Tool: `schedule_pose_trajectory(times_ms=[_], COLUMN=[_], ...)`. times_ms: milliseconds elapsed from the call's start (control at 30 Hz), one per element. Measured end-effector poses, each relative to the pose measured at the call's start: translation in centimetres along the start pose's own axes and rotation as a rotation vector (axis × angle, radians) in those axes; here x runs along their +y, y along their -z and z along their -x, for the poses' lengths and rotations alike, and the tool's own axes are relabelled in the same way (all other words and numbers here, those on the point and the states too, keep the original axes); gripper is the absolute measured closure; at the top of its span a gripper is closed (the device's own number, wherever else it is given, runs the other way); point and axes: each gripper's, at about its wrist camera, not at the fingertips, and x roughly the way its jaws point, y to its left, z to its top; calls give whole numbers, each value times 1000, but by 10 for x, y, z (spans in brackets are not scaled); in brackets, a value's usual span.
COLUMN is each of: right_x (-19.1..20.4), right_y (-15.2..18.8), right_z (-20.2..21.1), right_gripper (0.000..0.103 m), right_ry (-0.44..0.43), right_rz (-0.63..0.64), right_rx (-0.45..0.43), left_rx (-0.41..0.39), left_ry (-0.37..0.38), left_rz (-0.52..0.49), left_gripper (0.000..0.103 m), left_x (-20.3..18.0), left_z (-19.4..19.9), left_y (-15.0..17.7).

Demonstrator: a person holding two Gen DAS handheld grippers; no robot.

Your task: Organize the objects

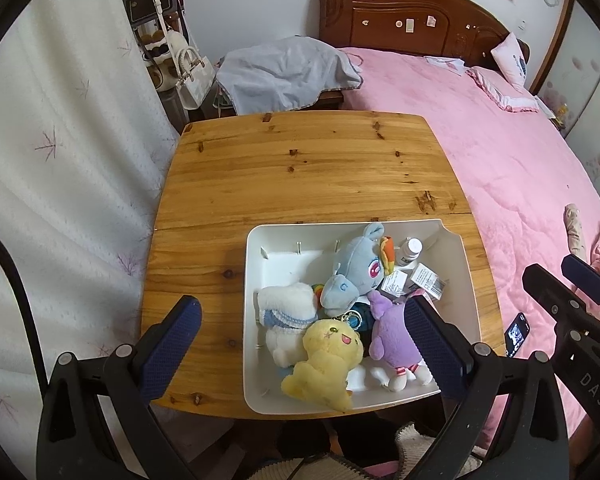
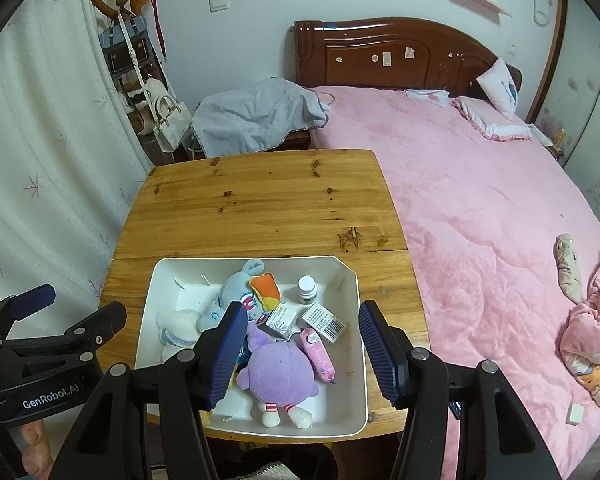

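Fingers (image 2: 378, 354) spread above purple plush (image 2: 278, 372) in bin (image 2: 362, 360).

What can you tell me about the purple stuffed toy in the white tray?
The round purple plush toy looks soft and fuzzy, with small pointed ears, tiny dot eyes and white feet under red-striped socks. It lies face up in the white plastic tray, feet toward the near rim. A pink packet touches its side, and a yellow plush toy lies beside it.

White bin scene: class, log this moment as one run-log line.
left gripper: open, empty | right gripper: open, empty | both above white bin | bin on wooden table | purple plush inside
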Motion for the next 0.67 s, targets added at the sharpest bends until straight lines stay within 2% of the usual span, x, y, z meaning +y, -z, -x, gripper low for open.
schedule_pose_trajectory(times_ms=[667], right_x=[1], right_y=[-1], right_z=[-6], right_gripper=[44], right_ry=[-9], right_rz=[7], right_rx=[11], left_rx=[-1], left_ry=[-19], left_rz=[5], left_gripper=[2], left_x=[3], left_z=[1], left_y=[-1])
